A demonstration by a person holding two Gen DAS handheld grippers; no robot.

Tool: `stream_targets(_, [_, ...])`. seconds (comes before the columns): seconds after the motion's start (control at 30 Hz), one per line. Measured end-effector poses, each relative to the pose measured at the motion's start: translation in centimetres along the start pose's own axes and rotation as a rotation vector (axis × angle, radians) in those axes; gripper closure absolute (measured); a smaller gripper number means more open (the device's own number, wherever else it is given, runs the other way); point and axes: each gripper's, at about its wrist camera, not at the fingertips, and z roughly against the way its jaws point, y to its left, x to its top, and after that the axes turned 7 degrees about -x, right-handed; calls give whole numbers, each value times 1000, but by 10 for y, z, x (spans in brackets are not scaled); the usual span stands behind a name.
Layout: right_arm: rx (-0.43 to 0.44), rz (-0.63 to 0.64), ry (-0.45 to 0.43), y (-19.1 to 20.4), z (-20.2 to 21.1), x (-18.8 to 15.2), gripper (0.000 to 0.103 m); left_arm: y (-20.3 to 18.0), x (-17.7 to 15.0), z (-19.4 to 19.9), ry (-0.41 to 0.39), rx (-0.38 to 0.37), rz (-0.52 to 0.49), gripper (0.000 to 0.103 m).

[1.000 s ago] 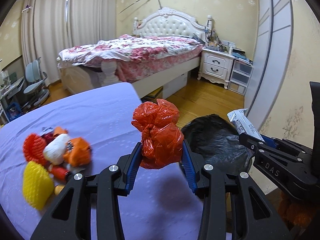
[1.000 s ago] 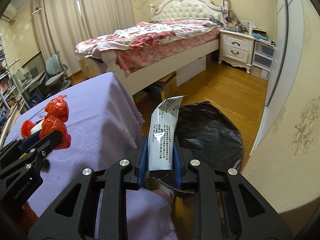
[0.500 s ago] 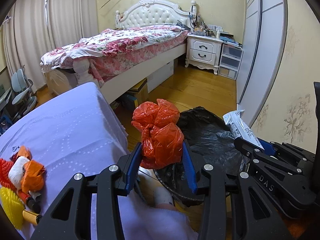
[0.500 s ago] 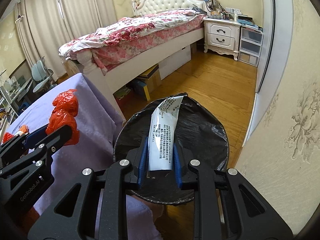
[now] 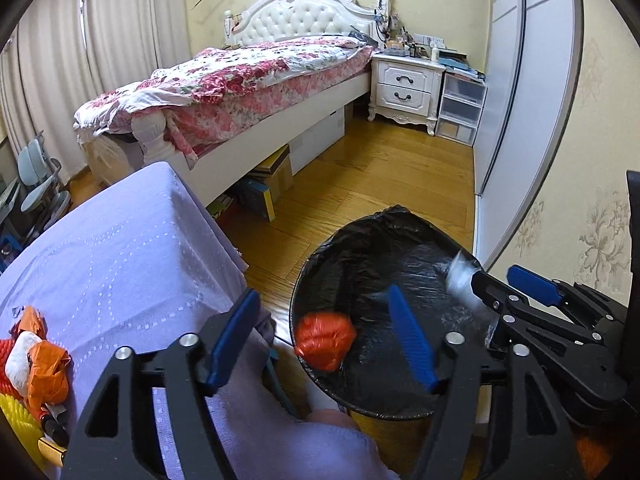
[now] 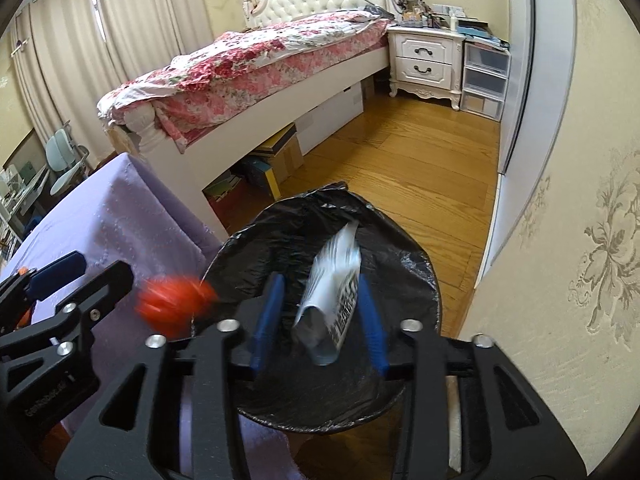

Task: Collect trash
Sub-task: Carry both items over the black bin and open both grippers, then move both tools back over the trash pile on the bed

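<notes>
Grippers over black-lined bin [image 5: 360, 248]: left gripper [image 5: 320, 344] opening, red bag [image 5: 325, 338] loose at 9 o'clock; right gripper [image 6: 320, 314] opening, white wrapper [image 6: 334, 292] between its pads, unclamped.

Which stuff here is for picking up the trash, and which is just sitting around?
For the job:
- red bag, dropping into the bin
- white wrapper, falling too
- bin with a black liner
- left hand-held gripper and right hand-held gripper, jaws opening

Just lying about:
- toys on the purple cloth
- bed
- nightstand
</notes>
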Motion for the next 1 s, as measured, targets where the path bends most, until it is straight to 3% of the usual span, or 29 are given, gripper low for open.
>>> stream_targets(0.07, [-4, -7, -2, -2, 1, 1, 58, 2, 1, 1, -8, 2, 12, 26])
stream_targets(0.6, [2, -19, -29, 3, 23, -5, 36, 17, -4, 28, -35, 42, 49, 24])
stream_targets(1.0, [75, 42, -45, 51, 53, -16, 32, 63, -26, 79, -75, 145, 132, 23])
